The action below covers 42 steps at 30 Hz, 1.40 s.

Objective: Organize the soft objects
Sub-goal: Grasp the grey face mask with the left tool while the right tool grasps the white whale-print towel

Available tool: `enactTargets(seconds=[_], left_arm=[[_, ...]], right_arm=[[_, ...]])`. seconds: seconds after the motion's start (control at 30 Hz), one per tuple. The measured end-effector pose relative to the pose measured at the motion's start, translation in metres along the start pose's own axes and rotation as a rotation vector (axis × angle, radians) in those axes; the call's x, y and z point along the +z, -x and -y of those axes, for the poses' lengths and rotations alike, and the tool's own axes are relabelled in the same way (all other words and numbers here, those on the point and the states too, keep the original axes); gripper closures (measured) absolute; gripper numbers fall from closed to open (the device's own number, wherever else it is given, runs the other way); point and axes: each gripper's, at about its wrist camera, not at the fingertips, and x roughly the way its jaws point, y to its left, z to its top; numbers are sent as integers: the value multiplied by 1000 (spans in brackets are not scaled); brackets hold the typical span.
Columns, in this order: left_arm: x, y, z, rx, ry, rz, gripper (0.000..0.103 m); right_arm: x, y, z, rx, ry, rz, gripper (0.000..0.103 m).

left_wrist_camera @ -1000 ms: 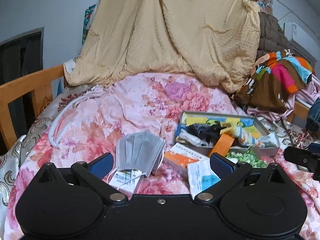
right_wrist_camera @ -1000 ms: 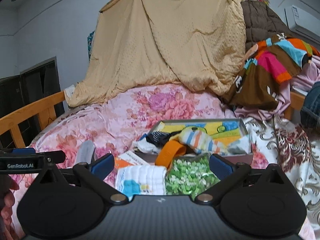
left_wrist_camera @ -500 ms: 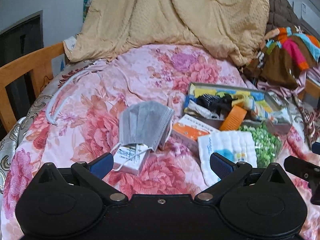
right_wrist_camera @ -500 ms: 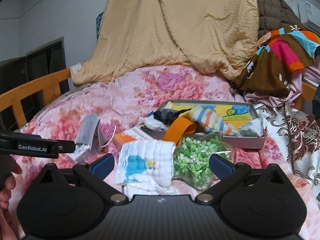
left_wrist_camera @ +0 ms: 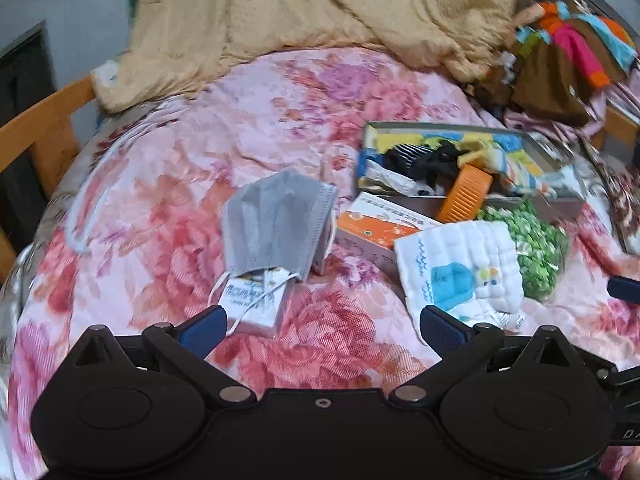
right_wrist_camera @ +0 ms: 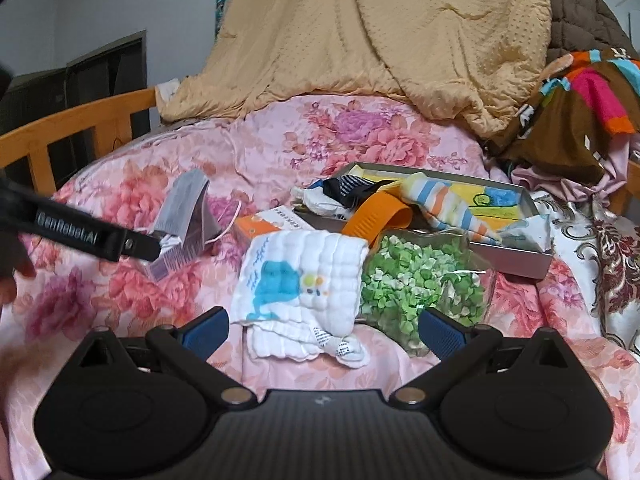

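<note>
- On the floral bedspread (left_wrist_camera: 168,184), left of the clutter, the grey face mask (left_wrist_camera: 276,220) lies draped over a small white packet (left_wrist_camera: 256,304); the left tongs (left_wrist_camera: 320,326) hang spread and empty just short of it.
- Pinching the mask's fabric edge rather than its ear loops should, I judge, lift it free of the packet.
- Centre: the white baby washcloth (right_wrist_camera: 304,276) sits between the spread, empty right tongs (right_wrist_camera: 322,330), overlapping a bag of green bits (right_wrist_camera: 424,284).
- Right: the open tin box (right_wrist_camera: 532,204) already holds socks (right_wrist_camera: 448,204), the likely destination.
</note>
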Motion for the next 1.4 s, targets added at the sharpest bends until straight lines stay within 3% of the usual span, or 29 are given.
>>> enactTargets(seconds=[0.27, 0.47, 0.7, 1.13, 1.4], left_arm=[[14, -14, -4, 11, -142, 57, 1], [15, -29, -14, 2, -81, 56, 1], [29, -46, -19, 48, -38, 26, 1], [35, -55, -16, 85, -108, 158, 1], [28, -85, -37, 34, -15, 169, 1]], right_arm=[[-3, -18, -10, 44, 11, 5, 0], [-2, -37, -19, 48, 26, 6, 0], [2, -57, -20, 26, -23, -5, 0], [12, -91, -22, -41, 12, 26, 0], [5, -105, -31, -52, 78, 12, 0]])
